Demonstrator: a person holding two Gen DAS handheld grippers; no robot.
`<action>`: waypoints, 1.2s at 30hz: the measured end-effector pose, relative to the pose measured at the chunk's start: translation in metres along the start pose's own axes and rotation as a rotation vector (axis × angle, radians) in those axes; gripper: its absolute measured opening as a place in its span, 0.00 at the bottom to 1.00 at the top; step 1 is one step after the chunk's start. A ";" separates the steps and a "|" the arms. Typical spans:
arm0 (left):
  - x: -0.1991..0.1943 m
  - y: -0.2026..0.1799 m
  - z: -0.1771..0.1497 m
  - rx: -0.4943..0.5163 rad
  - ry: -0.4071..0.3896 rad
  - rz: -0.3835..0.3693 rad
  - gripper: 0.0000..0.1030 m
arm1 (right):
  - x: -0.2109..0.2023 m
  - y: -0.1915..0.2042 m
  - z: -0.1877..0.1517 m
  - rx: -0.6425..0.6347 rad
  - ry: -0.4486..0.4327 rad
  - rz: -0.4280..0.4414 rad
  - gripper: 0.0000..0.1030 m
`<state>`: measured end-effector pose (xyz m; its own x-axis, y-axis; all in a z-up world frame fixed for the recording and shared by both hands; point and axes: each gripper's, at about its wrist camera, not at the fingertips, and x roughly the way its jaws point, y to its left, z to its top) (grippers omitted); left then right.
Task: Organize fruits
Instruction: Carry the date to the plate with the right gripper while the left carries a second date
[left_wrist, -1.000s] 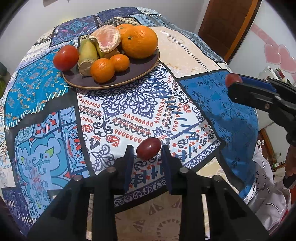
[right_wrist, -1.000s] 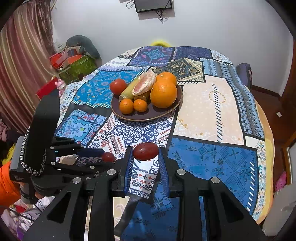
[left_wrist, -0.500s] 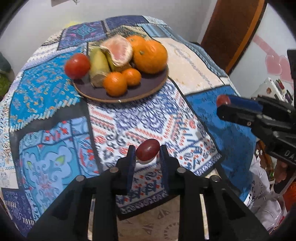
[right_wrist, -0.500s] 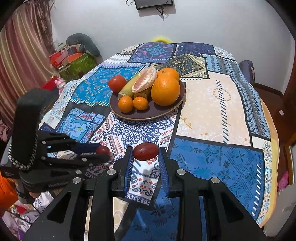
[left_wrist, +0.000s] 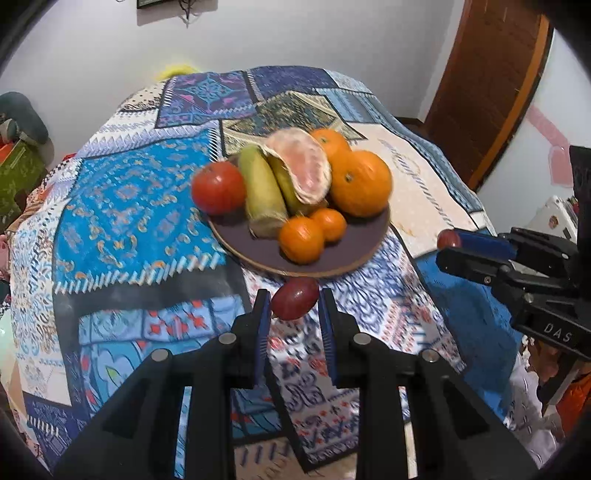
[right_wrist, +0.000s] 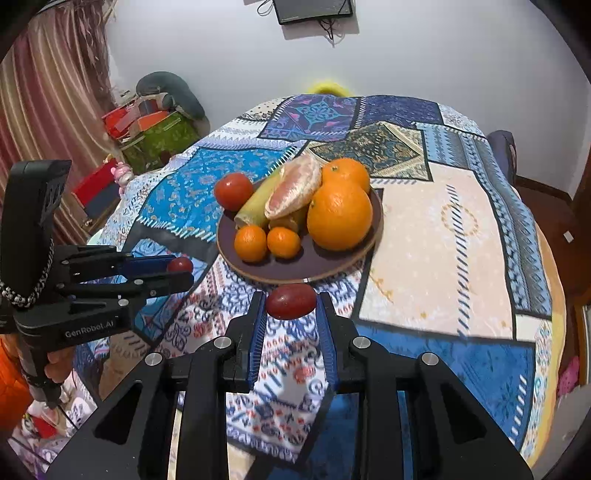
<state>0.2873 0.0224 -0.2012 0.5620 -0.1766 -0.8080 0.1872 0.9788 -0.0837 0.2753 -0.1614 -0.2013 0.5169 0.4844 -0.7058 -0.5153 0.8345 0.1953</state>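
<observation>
Patchwork tablecloth (left_wrist: 140, 206) covers the round table below us. Nearest, our left gripper (left_wrist: 294, 306) pinches a dark red fruit (left_wrist: 294, 297) between its blue pads; our right gripper (right_wrist: 290, 306) clamps another red fruit (right_wrist: 291, 301) likewise. Just beyond both sits the brown plate (right_wrist: 295, 269), heaped with oranges (right_wrist: 339, 214), a tomato (right_wrist: 233, 191) and a pomelo wedge (right_wrist: 295, 192).

Left gripper (left_wrist: 294, 312): matt black plastic body, ribbed blue pads (left_wrist: 263, 325), shiny metal screw heads. Right gripper (right_wrist: 291, 314): same finish. Each clamps a small dark-red fruit (left_wrist: 294, 298), the right one (right_wrist: 291, 301) smooth and glossy. Tablecloth (right_wrist: 436, 236): printed patchwork cloth, soft, matt. Plate (right_wrist: 295, 264): dark brown, smooth, satin sheen, paler rim. Big orange (right_wrist: 339, 215): pitted, slightly glossy peel. Tomato (right_wrist: 233, 191): smooth, shiny. Peeled citrus segment (right_wrist: 293, 192): dry, papery pith. Door (left_wrist: 491, 81): brown wood.
</observation>
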 end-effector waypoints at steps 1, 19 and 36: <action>0.001 0.002 0.002 -0.004 -0.003 0.003 0.25 | 0.002 0.000 0.002 -0.001 -0.002 0.001 0.24; 0.041 0.024 0.026 -0.036 -0.015 0.011 0.25 | 0.056 -0.010 0.019 -0.010 0.036 0.017 0.24; 0.055 0.028 0.028 -0.050 -0.007 0.026 0.25 | 0.074 -0.009 0.020 -0.039 0.054 -0.006 0.25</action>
<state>0.3458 0.0370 -0.2314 0.5722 -0.1512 -0.8061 0.1321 0.9870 -0.0914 0.3323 -0.1282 -0.2412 0.4830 0.4638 -0.7427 -0.5391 0.8259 0.1651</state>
